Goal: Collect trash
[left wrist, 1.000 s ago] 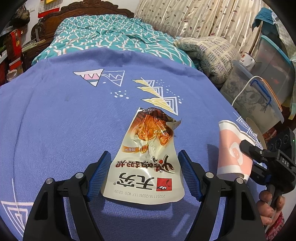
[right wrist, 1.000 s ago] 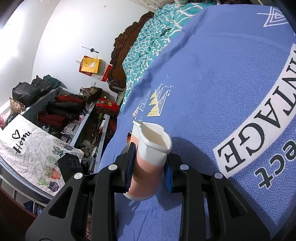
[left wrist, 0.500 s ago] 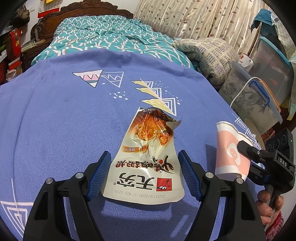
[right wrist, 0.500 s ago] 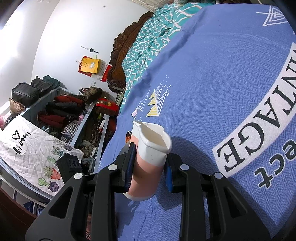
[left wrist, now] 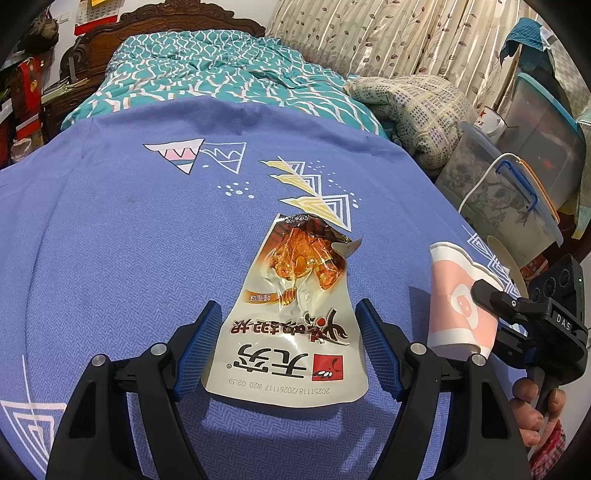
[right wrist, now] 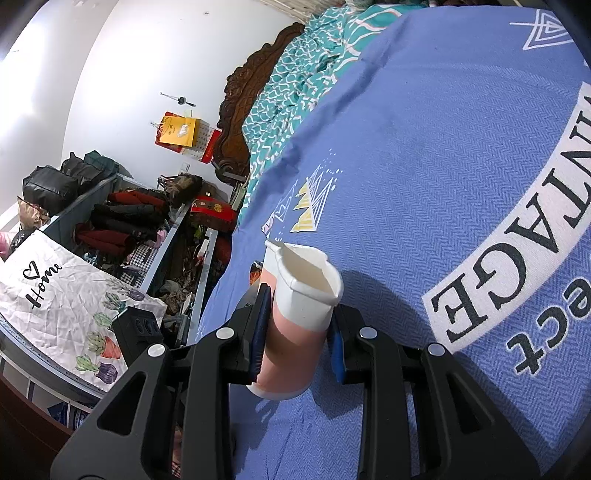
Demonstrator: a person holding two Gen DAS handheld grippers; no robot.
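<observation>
Closest to the left wrist camera, the left gripper (left wrist: 288, 347) hangs over a blue bedspread (left wrist: 110, 240) with its blue-padded jaws spread wide, one on either side of an opened snack wrapper (left wrist: 295, 325). The wrapper lies flat on the cloth between them, its printed end toward the camera and its torn end pointing away; neither pad presses on it, though the left pad sits just beside its edge. To the right in the same view, the right gripper (left wrist: 480, 317) is clamped on a pink-and-white paper cup (left wrist: 456, 306), with a person's fingers (left wrist: 532, 410) wrapped around the handle below. The right wrist view shows that grip up close: the right gripper (right wrist: 297, 339) has both blue pads pressed against the cup's (right wrist: 295, 332) pink lower body, the dented white rim standing up past the fingertips above the bedspread (right wrist: 443, 184). Beyond the wrapper, white and yellow triangle prints (left wrist: 310, 192) mark the cloth. Farther back lies a teal patterned quilt (left wrist: 221, 74), a folded checked blanket (left wrist: 417, 110) at its right, clear storage bins (left wrist: 509, 192) beside the bed, and a carved wooden headboard (left wrist: 166, 26) against the far wall.
</observation>
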